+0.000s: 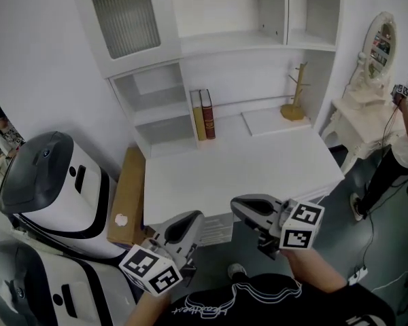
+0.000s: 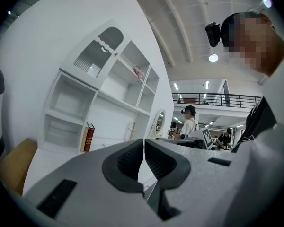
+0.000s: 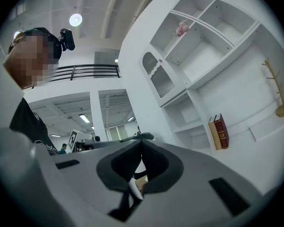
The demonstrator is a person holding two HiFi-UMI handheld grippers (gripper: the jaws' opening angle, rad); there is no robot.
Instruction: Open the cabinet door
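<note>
Looking down in the head view, we find the cabinet door (image 1: pixel 126 15) shut at the upper left of the frame, well apart from both tools across the white desk (image 1: pixel 238 165). The left gripper (image 1: pixel 183 228) and right gripper (image 1: pixel 255 210) sit at the lower middle, each with its jaws pressed together on nothing. We judge the main risk to be a reach with the jaws closed like this: they would only bump the door's edge instead of catching it. A long stretch over the desk could also tip the two books (image 1: pixel 202 114) or the wooden stand (image 1: pixel 296 95). The door's ribbed pane hides what is in the cabinet, and the open cubbies (image 1: pixel 153 104) under it show nothing we can make out. A cardboard box (image 1: pixel 126 195) at lower left is closed, with a small white thing on top. In the left gripper view the pads meet at the centre (image 2: pixel 144 157) and the door stands at the upper left (image 2: pixel 97 51). A red book (image 2: pixel 88 138) is upright in the bay below, and a pink thing (image 2: pixel 139 73) lies in an upper compartment. In the right gripper view the pads are likewise together (image 3: pixel 142 162), with the door at upper centre (image 3: pixel 158 77). We cannot make out a handle, so a blind grab may slip.
</note>
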